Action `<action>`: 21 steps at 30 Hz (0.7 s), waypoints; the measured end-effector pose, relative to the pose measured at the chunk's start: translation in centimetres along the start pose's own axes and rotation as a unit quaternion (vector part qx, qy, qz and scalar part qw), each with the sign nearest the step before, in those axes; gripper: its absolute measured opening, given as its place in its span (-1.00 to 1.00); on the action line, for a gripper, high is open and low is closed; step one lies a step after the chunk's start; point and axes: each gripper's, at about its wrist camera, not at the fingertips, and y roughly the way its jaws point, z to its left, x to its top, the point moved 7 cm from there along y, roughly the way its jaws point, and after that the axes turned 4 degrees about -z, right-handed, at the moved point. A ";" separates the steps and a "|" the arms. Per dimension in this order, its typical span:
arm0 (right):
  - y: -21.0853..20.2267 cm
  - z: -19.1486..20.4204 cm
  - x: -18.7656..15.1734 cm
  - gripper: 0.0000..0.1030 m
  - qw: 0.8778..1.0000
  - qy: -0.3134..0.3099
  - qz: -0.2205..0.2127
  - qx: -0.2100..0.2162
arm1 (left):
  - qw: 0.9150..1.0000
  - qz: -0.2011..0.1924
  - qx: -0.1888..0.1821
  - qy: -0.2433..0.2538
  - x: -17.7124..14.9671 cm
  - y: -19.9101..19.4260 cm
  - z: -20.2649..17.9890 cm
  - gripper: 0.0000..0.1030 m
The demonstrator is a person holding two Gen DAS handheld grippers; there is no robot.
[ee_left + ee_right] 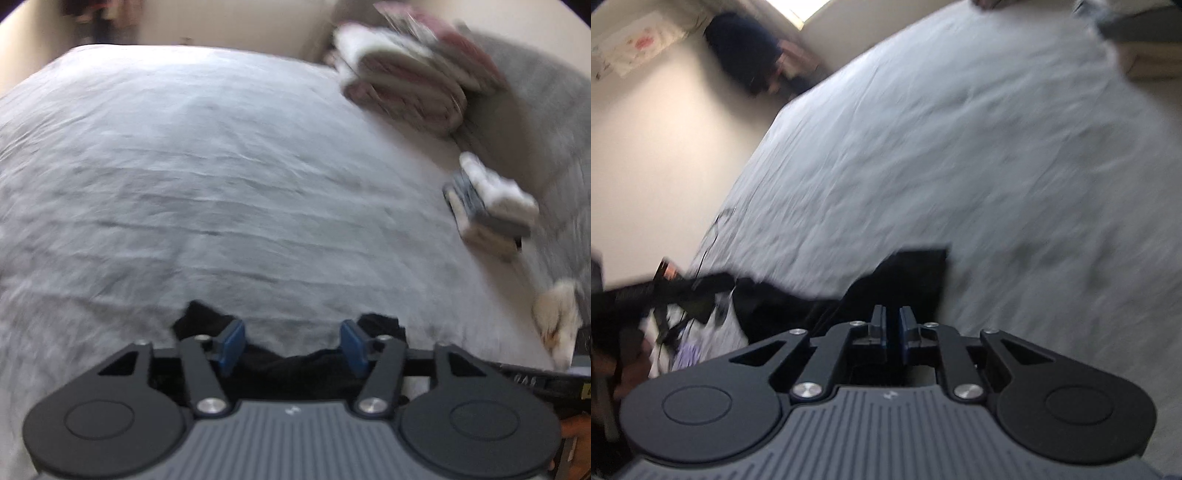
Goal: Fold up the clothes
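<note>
— Tongs on the left (pixel 291 341) stand wide apart, blue pads (pixel 233 341) clear of each other, with nothing pinched between them. Black crumpled cloth garment (pixel 295 363) lies just under and behind the pads, on the near edge of the bed.

— And the right tongs (pixel 892 326)?

— Nearly closed, only a thin slit between the blue pads. Whether cloth sits in that slit cannot be told; both views are blurred. The same black garment (pixel 908 280) spreads directly ahead of the fingertips, one flat corner lying on the wrinkled white bed sheet (pixel 960 147), the rest trailing to the left off the bed's edge.

— What else is on the bed?

— In the left wrist view, the white sheet (pixel 221 166) fills most of the picture. At its far right sits a folded stack of pink-and-white cloth (pixel 410 74), and nearer, a smaller folded pile in grey and white (pixel 487 206). A grey fuzzy blanket (pixel 546 118) lies beside both piles, along the right side.

— Beyond the bed?

— A pale wall (pixel 665 147) in the right wrist view.
</note>
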 end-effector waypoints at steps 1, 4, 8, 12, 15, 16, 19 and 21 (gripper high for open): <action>0.4 0.5 -0.5 -0.33 1.000 -0.002 0.013 0.007 | 1.000 0.021 -0.010 0.016 0.1 1.0 -1.0 0.21; 1.1 1.4 -1.9 -0.01 1.000 -0.007 0.028 0.011 | 0.996 0.061 -0.039 0.054 0.0 3.6 -3.7 0.22; 1.4 2.9 -2.8 -0.01 0.999 -0.030 0.033 0.025 | 0.990 0.097 -0.064 0.084 -0.3 6.9 -6.7 0.22; 2.0 3.5 -3.0 -0.01 0.998 -0.037 0.037 0.038 | 0.983 0.142 -0.085 0.078 -1.0 10.2 -8.3 0.05; 3.3 3.9 -3.7 -0.38 0.996 -0.056 0.058 0.034 | 0.981 0.161 -0.088 0.058 -1.6 11.5 -8.1 -0.71; 3.7 4.0 -4.0 -0.65 0.995 -0.066 0.065 0.030 | 0.983 0.157 -0.085 0.051 -1.5 11.5 -7.9 -0.92; 4.2 4.3 -4.3 -0.87 0.993 -0.089 0.072 0.019 | 0.989 0.123 -0.075 0.026 -0.4 10.5 -6.3 -0.96; 3.6 4.3 -3.8 -0.89 0.994 -0.094 0.061 0.013 | 0.994 0.095 -0.060 0.003 0.5 9.1 -4.5 -0.97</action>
